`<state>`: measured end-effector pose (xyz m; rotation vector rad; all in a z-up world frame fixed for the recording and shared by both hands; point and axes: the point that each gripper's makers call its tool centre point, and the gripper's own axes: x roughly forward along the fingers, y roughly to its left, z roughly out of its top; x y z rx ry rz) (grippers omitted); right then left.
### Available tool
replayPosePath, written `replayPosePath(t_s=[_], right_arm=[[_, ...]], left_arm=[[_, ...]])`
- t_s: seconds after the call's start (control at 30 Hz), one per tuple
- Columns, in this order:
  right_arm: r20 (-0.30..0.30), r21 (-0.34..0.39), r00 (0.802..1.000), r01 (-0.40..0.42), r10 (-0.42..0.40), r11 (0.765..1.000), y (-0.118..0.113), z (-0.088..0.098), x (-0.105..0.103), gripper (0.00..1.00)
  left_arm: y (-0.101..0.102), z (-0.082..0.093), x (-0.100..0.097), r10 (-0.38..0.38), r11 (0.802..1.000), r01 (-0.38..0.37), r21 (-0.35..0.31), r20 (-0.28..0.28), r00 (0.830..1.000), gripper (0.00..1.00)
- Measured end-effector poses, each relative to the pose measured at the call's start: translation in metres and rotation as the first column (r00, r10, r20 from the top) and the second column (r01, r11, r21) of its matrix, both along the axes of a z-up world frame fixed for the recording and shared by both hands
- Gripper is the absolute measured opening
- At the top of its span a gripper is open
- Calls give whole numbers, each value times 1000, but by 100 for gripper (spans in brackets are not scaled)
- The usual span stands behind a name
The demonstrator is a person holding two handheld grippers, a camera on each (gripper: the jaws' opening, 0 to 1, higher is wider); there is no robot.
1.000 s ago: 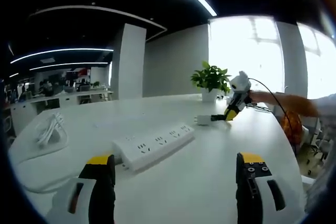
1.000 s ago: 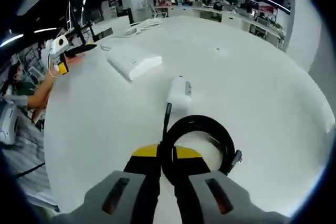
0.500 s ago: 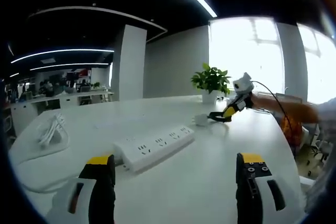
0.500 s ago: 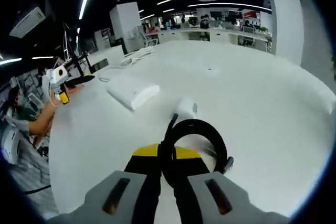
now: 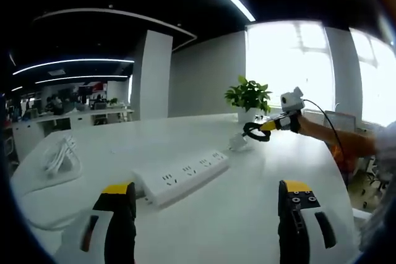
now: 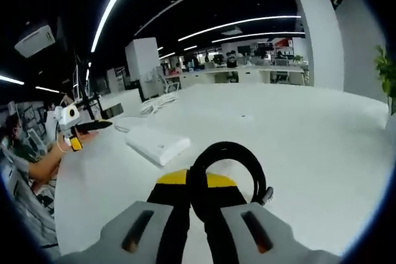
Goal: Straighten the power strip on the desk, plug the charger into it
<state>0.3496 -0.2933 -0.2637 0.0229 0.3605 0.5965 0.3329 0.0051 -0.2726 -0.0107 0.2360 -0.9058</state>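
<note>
Pinching the soft black cable loop [image 6: 228,171] between closed jaws, the right gripper [image 6: 189,211] holds the light charger [image 5: 237,143] dangling above the worktop [image 6: 309,153], near the power strip [image 5: 180,174], while the left gripper [image 5: 207,214] waits with jaws wide.

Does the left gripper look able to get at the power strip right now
Probably yes. The left gripper is open, and the power strip lies just ahead of its jaws on the bare desk, with nothing between them.
</note>
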Motion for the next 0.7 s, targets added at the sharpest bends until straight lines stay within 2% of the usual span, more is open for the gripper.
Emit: replayPosePath(t_s=[0.17, 0.33, 0.53, 0.7], right_arm=[[41, 12, 998, 37, -37, 999, -1, 6, 7, 4], [110, 53, 992, 60, -66, 997, -2, 26, 16, 4], [169, 61, 981, 85, -95, 994, 4, 39, 15, 4], [218, 96, 966, 118, -137, 988, 10, 57, 12, 4]], left_arm=[[-1, 1, 0, -1, 1000, 1, -2, 1, 1000, 97], [1, 2, 1, 3, 1000, -3, -1, 2, 1000, 97], [0, 4, 0, 1, 1000, -1, -5, 6, 1000, 97], [-3, 4, -1, -5, 1000, 5, -6, 7, 1000, 97]])
